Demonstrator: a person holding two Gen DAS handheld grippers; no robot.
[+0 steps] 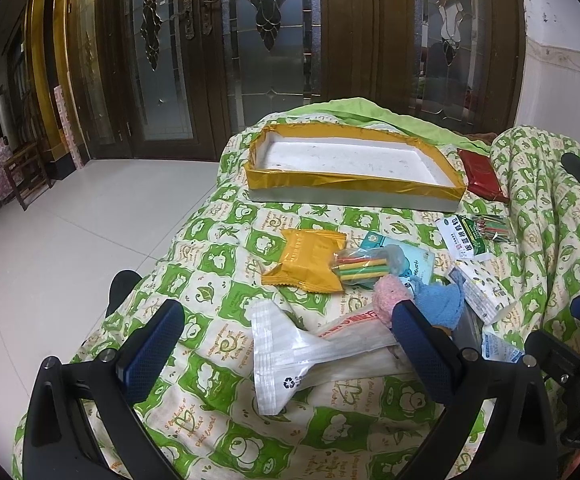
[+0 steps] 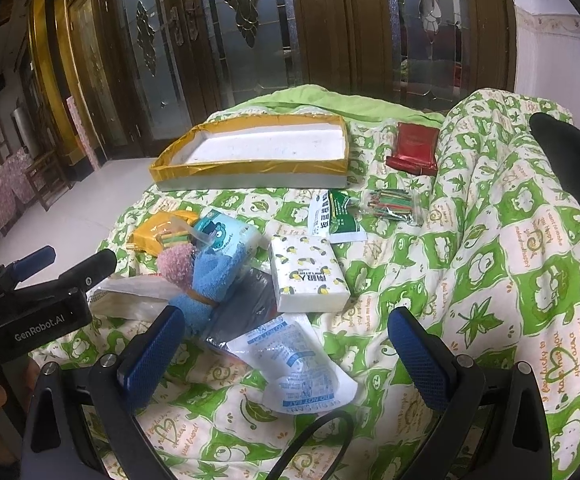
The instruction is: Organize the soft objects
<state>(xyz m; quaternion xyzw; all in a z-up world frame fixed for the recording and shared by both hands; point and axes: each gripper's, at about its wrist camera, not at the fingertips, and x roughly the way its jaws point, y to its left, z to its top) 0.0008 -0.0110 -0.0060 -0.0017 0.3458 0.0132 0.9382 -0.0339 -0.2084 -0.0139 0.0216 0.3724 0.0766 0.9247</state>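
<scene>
left tongs [image 1: 287,344]: wide open, holding nothing; the white plastic pouch [image 1: 290,354] lies on the quilt between the fingers, not pinched
right tongs [image 2: 281,350]: wide open, empty; hovers over the white sachet with blue print [image 2: 294,368]
surface: bed under a green-and-white quilt [image 2: 490,280] (soft base, things sink and slide)
tray: shallow white foam tray with yellow taped rim [image 1: 354,186], 12 o'clock of the pile, nothing in it
pile: centre of bed, 6 o'clock of the tray; yellow snack packet [image 1: 306,260], bag of coloured sticks [image 1: 360,270] lying on it, cartoon tissue pack [image 2: 225,236], pink-and-blue fuzzy sock bundle [image 2: 199,280], tissue pack with bird print [image 2: 308,272]
outliers: green-and-white medicine sachet [image 2: 336,216] and second stick bag [image 2: 392,206] at 3 o'clock of the pile; red packet [image 2: 412,148] at 3 o'clock of the tray
handling: all looks light and squashy; film wrappers likely slippery, pinch at a sealed edge; socks compress, grab mid-bundle; tissue packs across the short side
progress: looks like nothing is sorted yet
</scene>
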